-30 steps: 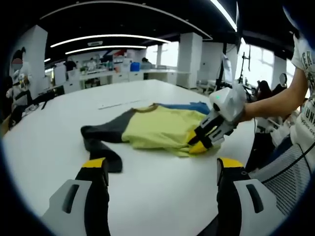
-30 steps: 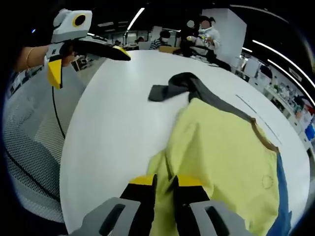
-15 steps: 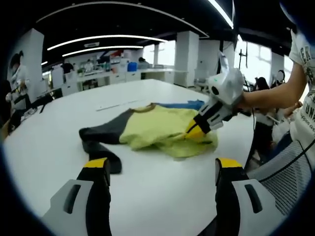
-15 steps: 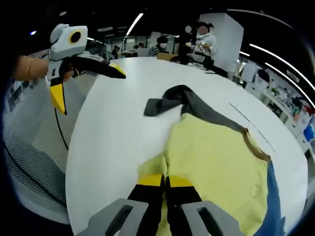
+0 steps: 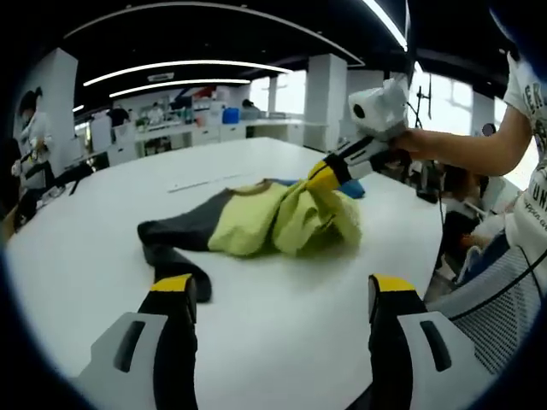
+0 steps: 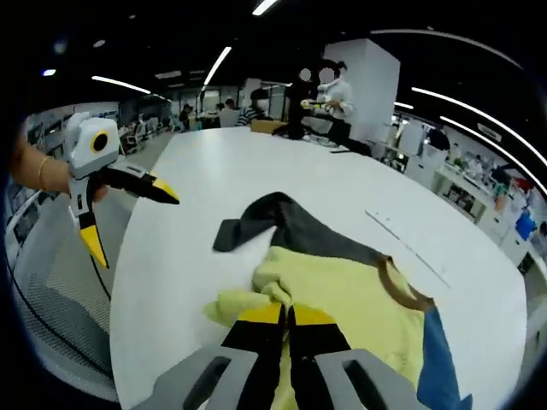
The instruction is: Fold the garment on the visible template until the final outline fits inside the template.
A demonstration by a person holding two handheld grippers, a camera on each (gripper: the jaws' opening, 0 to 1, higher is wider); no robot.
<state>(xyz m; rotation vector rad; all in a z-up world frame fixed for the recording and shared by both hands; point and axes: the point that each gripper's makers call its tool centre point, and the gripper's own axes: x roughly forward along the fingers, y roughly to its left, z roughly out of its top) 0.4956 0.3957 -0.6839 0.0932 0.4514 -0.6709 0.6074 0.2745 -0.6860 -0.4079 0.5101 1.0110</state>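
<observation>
Here the right gripper [image 6: 285, 314] is clamped on the lower hem of the garment [image 6: 342, 286], its two yellow-tipped jaws pressed together with yellow cloth pinched between them, and in the left gripper view the same tool [image 5: 329, 172] holds that hem lifted clear of the white table [image 5: 256, 342] so the fabric hangs bunched beneath it. The lift looks meant to carry the hem over the body of the shirt toward the collar, which would halve its length. The garment lies just ahead of the right gripper's tips, yellow in the body with a dark grey sleeve [image 6: 256, 218] stretching away beyond it and to the left, and a brown collar band off to the right. A blue surface [image 6: 432, 363] shows under the garment's far-right edge; judging by the task it is probably the template, though most of it is covered. The left gripper [image 5: 278, 295] hangs with its jaws spread wide and nothing between them, well short of the cloth, the grey sleeve's end lying just beyond its left jaw; it seems kept back to leave room for the fold and ready to take that sleeve afterwards. With one sleeve sprawled outward and the body only partly doubled, the folding appears far from finished.
</observation>
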